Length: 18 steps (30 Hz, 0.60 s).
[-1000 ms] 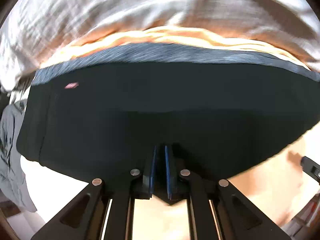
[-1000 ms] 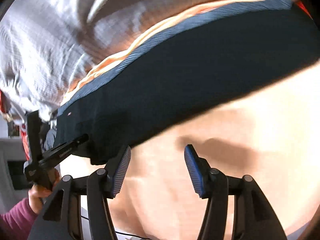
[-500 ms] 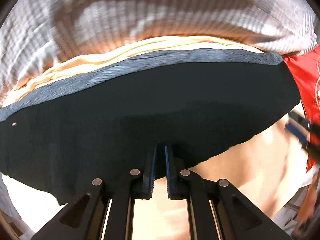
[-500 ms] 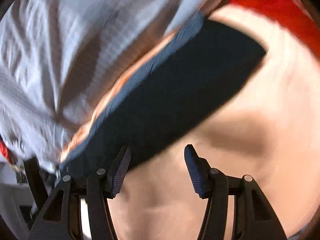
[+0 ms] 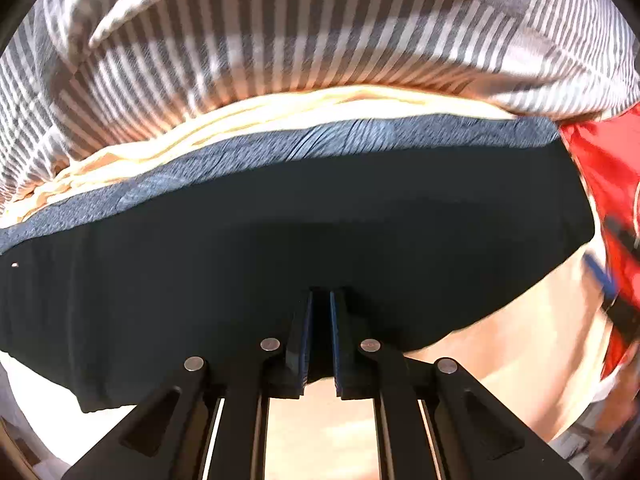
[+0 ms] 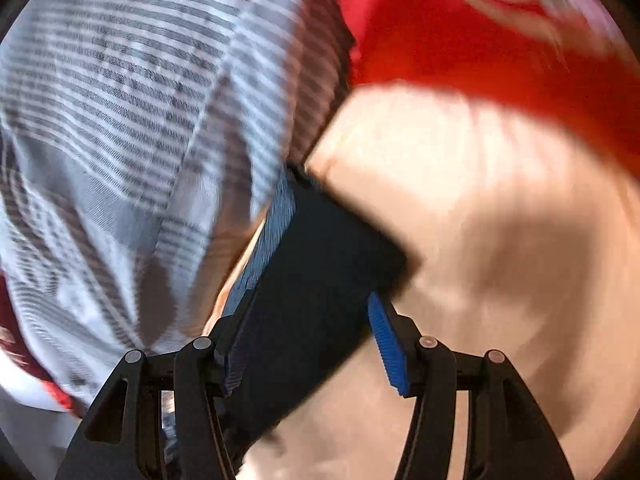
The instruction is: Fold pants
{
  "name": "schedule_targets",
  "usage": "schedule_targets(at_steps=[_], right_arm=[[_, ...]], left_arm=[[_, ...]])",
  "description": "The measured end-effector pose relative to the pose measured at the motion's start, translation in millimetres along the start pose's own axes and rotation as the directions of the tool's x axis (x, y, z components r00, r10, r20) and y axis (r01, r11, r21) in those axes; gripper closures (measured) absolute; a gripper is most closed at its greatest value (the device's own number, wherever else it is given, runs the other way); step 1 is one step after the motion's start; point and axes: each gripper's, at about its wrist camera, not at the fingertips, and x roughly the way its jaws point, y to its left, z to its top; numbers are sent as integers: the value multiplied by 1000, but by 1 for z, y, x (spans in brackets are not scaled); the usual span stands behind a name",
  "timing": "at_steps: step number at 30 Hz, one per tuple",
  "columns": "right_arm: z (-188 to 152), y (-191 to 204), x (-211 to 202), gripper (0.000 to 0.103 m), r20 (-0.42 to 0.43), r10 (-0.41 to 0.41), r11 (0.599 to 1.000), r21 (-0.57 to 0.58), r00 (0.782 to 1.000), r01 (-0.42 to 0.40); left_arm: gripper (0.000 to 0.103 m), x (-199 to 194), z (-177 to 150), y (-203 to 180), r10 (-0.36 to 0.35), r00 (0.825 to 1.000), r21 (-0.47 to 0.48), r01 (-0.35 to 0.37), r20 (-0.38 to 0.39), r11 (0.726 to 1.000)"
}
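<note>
The black pants [image 5: 280,256] with a blue-grey waistband lie flat on the pale table, filling the middle of the left wrist view. My left gripper [image 5: 320,300] is shut on their near edge. In the right wrist view the pants [image 6: 316,280] show as a dark strip running between the fingers. My right gripper [image 6: 308,320] is open around the pants' end, with the cloth lying between its jaws. The right gripper also shows blurred at the right edge of the left wrist view [image 5: 600,276].
A grey-and-white striped cloth [image 5: 280,32] is heaped just behind the pants and also shows in the right wrist view [image 6: 120,100]. A cream garment [image 5: 248,120] lies between them. A red garment [image 6: 460,32] lies at the right. Bare table [image 6: 500,220] lies to the right.
My right gripper has swung right and come in over the pants' end, which now lies between its fingers. The left gripper stays shut on the pants, and its view has shifted slightly.
</note>
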Motion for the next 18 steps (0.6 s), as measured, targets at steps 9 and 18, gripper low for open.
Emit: schedule_targets(at_steps=[9, 18], right_arm=[[-3, -24, 34, 43, -49, 129, 990, 65, 990, -125], [19, 1, 62, 40, -69, 270, 962, 55, 960, -267]], left_arm=[[93, 18, 47, -32, 23, 999, -38, -22, 37, 999], [93, 22, 105, -43, 45, 996, -70, -39, 81, 997]])
